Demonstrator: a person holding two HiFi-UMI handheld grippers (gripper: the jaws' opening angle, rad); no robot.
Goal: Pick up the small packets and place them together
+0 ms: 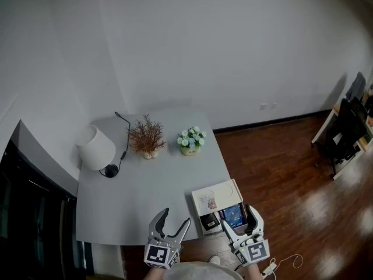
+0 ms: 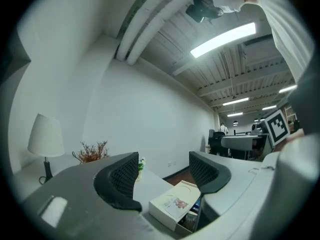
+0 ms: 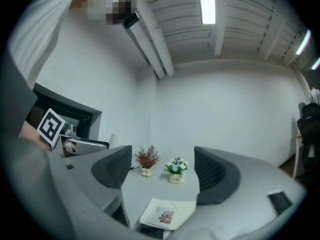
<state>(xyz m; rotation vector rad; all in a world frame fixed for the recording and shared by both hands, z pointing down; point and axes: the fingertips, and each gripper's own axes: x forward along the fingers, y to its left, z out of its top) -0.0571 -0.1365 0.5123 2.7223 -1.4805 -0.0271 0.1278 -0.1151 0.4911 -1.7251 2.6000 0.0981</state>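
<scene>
Both claws are held low at the near edge of the grey table (image 1: 145,191), with their marker cubes towards the person. The left claw (image 1: 176,216) is seen with its jaws spread wide apart; nothing is gripped and nothing lies between the pads, only bare table top being seen beyond them. The right claw (image 1: 238,216) is likewise held wide open and empty, its pads touching nothing. The small packets are found at the near right corner of the table: a blue packet (image 1: 234,214) lies directly beneath the open jaws of the right claw, and a dark packet (image 1: 210,221) lies just to the left of it, between the two claws and nearer to the right one. Both packets are set just beside a white box (image 1: 213,199) with a small picture on its lid, which lies just ahead of the right claw and ahead and to the right of the left claw. Well ahead of both claws, at the far edge of the table, a dried plant (image 1: 146,136) and a small pot of pale flowers (image 1: 190,140) are stood side by side, and a white lamp (image 1: 96,147) is placed far ahead and to the left of the left claw. A dark wooden floor (image 1: 280,174) is seen to the right of the right claw.
</scene>
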